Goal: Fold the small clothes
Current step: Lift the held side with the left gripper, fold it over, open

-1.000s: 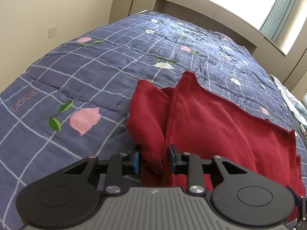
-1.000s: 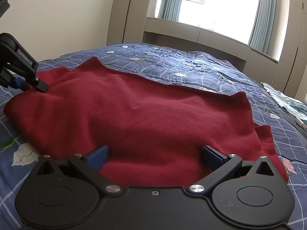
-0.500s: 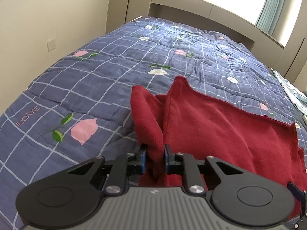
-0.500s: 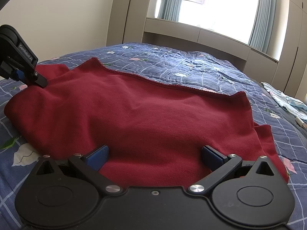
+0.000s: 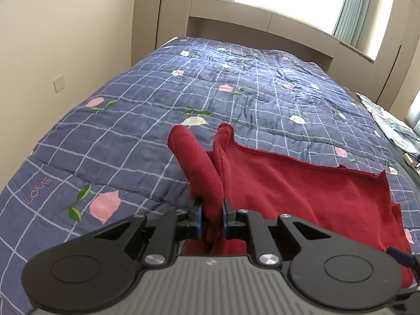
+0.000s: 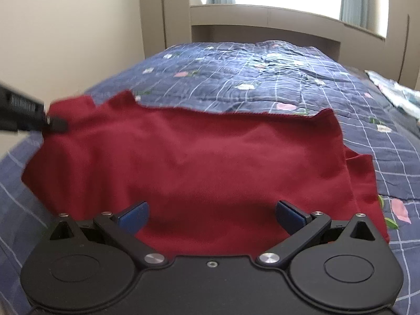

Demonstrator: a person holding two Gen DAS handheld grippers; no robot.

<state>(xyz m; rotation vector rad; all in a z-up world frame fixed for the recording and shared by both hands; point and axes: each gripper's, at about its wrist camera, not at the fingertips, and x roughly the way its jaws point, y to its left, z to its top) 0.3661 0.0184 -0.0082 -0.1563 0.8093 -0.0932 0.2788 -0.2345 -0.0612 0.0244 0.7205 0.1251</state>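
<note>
A dark red garment (image 5: 302,183) lies spread on the blue checked quilt. My left gripper (image 5: 212,220) is shut on a bunched fold at the garment's left corner and holds it raised off the bed. In the right wrist view the same garment (image 6: 199,157) fills the middle, and my left gripper (image 6: 56,124) shows at its far left edge, pinching the cloth. My right gripper (image 6: 211,211) is open, its blue pads wide apart over the garment's near edge, holding nothing.
The blue floral quilt (image 5: 131,120) covers the whole bed. A beige wall (image 5: 65,39) runs along the left. A window ledge and headboard (image 5: 288,34) stand at the far end. Pale patterned cloth (image 5: 393,126) lies at the bed's right edge.
My left gripper closed on the garment's left fold and lifted it, drawing the cloth up and back. My right gripper stayed open and rose, now viewing the garment from higher.
</note>
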